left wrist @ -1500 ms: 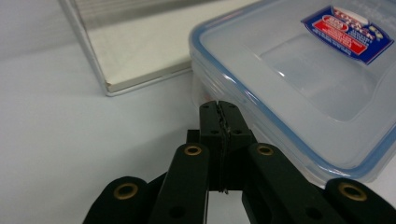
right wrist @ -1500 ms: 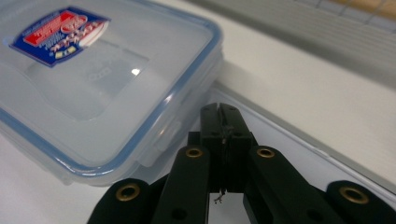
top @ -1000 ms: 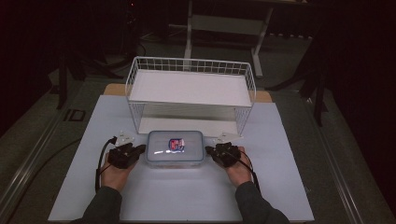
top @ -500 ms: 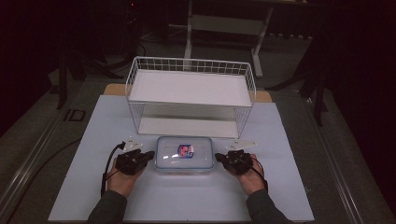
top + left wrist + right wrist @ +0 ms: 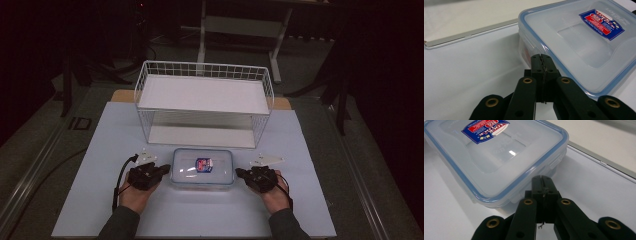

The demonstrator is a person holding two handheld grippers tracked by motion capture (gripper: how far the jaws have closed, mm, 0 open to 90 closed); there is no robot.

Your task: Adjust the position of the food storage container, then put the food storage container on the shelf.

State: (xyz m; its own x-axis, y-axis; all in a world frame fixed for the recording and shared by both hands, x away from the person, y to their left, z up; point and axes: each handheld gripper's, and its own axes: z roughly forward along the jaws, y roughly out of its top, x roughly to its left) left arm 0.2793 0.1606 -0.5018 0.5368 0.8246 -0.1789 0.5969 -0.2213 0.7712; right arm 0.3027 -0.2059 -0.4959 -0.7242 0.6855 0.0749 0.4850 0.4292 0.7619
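— How do the person's arms lie?
— Both forearms come in from the near edge, sleeves dark, angled slightly inward toward the middle. The left hand and the right hand sit level with each other, well apart, each wrapped around its tool from behind.
— And the left gripper?
— Its black jaws point right, toward the middle, and are pressed flat together with nothing between them.
— The right gripper?
— It mirrors that: jaws pointing left, also closed on nothing. A cable loops from each gripper back along the wrist.
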